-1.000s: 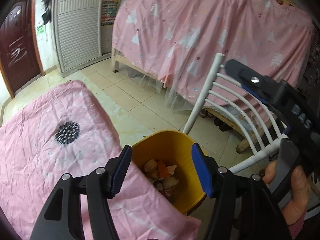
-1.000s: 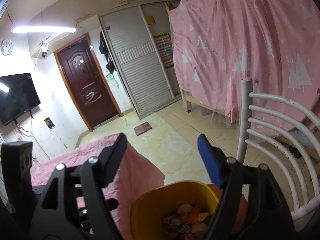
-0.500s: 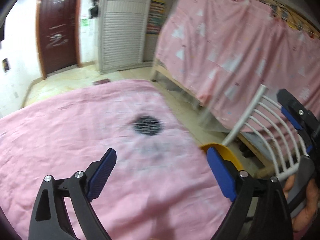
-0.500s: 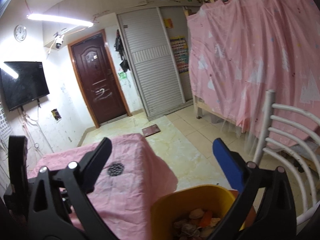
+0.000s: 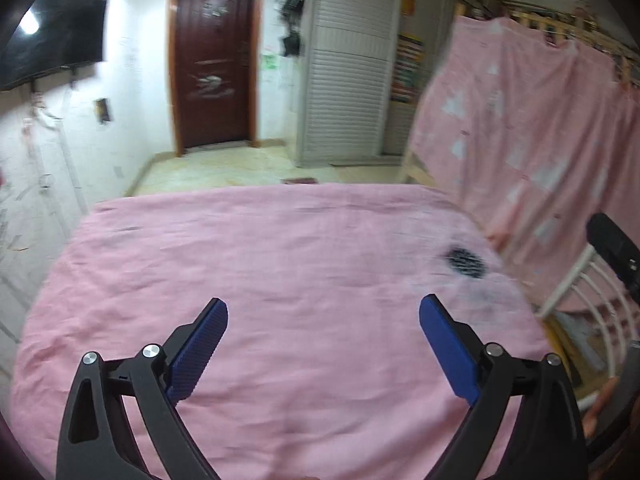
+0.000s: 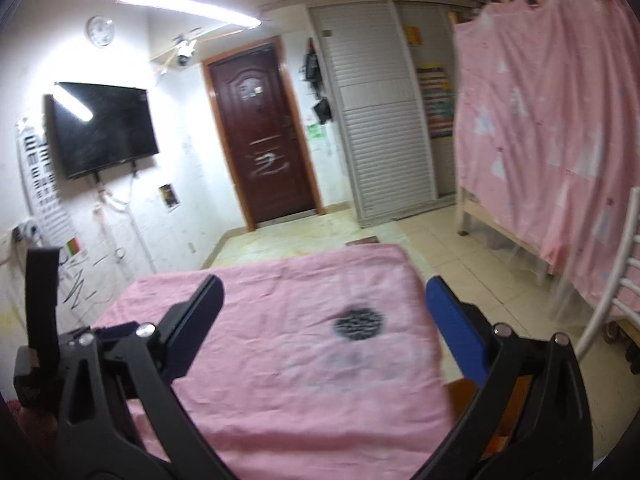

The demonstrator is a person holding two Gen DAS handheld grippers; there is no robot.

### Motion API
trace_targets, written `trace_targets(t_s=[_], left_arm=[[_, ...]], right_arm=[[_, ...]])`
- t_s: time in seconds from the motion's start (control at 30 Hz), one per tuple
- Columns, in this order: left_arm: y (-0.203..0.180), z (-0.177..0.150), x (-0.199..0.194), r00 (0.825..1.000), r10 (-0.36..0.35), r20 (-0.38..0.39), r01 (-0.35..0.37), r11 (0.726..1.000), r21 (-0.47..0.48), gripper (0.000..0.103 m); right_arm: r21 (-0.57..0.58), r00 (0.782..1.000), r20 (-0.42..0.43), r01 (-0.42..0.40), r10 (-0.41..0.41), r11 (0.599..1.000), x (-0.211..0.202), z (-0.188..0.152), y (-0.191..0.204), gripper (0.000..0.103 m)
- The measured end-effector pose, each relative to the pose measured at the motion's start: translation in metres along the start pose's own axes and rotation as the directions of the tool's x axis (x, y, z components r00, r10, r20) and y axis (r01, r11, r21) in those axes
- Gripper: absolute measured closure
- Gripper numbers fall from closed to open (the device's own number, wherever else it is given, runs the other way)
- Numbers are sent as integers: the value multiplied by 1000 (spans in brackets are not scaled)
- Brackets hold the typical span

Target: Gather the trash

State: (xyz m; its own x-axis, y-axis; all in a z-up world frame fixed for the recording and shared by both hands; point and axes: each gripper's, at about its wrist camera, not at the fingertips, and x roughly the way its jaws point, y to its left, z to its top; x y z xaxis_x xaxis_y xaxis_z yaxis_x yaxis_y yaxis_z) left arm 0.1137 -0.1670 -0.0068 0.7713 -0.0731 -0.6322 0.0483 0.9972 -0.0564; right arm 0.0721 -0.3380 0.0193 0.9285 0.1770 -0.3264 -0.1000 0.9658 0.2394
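Left wrist view: left gripper (image 5: 322, 312) over the pink cloth (image 5: 280, 264) covering the table, jaws spread wide w/ nothing between them; both blue pads (image 5: 198, 354) face bare cloth. Dark round print (image 5: 464, 258) on the cloth at far right. Beyond the cloth's right edge: white chair (image 5: 588, 304), part of the right gripper's black body at the frame edge, and a thin yellow strip low beside the chair, prob. the bin rim (image 5: 554, 330), contents not visible. No trash seen on the cloth. Far bkgd: brown door (image 5: 216, 60), TV (image 5: 56, 32) upper left, white slatted cabinet (image 5: 348, 92), pink curtain (image 5: 532, 132) at right. Frame is motion-blurred.

Right wrist view: right gripper (image 6: 322, 300) also above the cloth (image 6: 280, 360), near its right edge, jaws spread apart & empty. Print (image 6: 360, 323) lies between the two fingers. Orange-yellow patch low right, behind the right finger, too hidden to identify. Left gripper's black body (image 6: 40, 320) shows at near left. Chair (image 6: 616, 280) at right edge, curtain (image 6: 552, 120) behind it; door (image 6: 260, 128), TV (image 6: 102, 128), clock (image 6: 101, 31) on the far wall
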Motion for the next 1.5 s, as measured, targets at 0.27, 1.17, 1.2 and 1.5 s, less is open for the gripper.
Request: trace_targets(t_s=[0.27, 1.17, 1.2, 1.5], left_arm=[[60, -12, -6, 989, 142, 25, -141, 989, -55, 11], [97, -22, 5, 992, 124, 6, -122, 983, -136, 11], [98, -22, 5, 992, 124, 5, -122, 983, -137, 11], [98, -22, 6, 992, 123, -4, -122, 982, -142, 11]], right_arm=[[-45, 988, -80, -139, 135, 989, 28, -22, 41, 6], [-100, 980, -155, -141, 124, 985, 52, -45, 67, 6], [-98, 980, -155, -142, 125, 985, 52, -45, 67, 6], [-95, 980, -154, -138, 123, 986, 51, -46, 67, 6]])
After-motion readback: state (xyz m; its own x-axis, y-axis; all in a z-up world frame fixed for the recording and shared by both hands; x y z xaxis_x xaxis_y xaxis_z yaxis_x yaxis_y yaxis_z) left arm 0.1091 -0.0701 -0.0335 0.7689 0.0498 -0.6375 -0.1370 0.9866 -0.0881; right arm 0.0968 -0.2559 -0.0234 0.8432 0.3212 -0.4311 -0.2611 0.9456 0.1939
